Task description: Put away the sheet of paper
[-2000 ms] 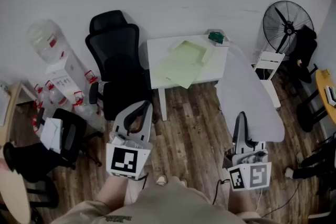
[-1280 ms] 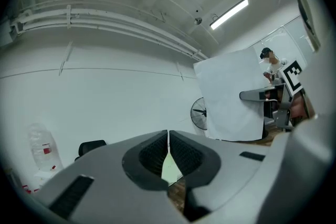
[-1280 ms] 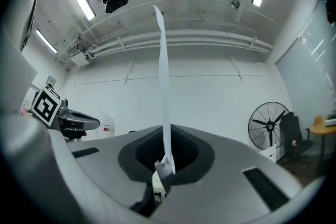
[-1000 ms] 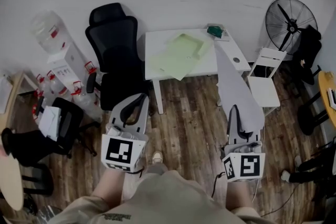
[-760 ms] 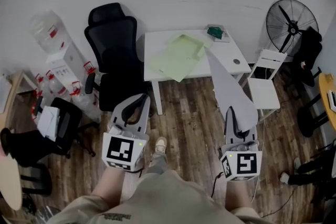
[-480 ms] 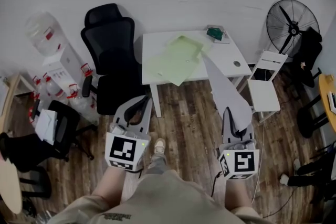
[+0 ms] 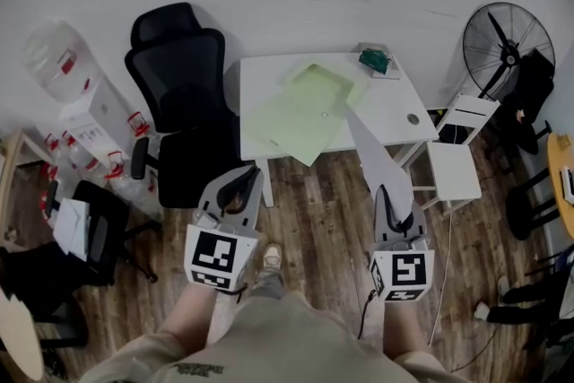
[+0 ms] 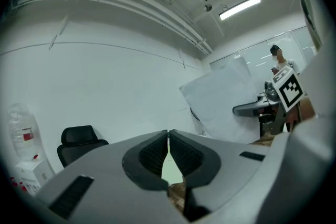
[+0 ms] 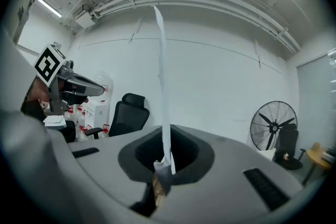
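A white sheet of paper point(image 7: 369, 148) stands upright, pinched at its lower edge by my right gripper point(image 7: 387, 193), which is shut on it. In the right gripper view the sheet point(image 9: 161, 71) rises edge-on from between the jaws of the right gripper point(image 9: 167, 136). My left gripper point(image 7: 255, 174) is at the left, short of the table's front edge. Its jaws meet at the tips with nothing between them in the left gripper view point(image 8: 168, 134), where the sheet point(image 8: 220, 97) shows to the right. A light green folder point(image 7: 303, 110) lies open on the white table point(image 7: 390, 108).
A black office chair point(image 7: 175, 94) stands left of the table and a white chair point(image 7: 453, 170) to its right. A dark green object point(image 7: 374, 60) sits on the table's far right corner. A standing fan point(image 7: 504, 36) is at the right, water bottles point(image 7: 49, 67) at the left.
Both grippers have moved closer to the table. The sheet, broad-faced two seconds ago, now shows as a narrow strip whose top reaches over the table's front edge.
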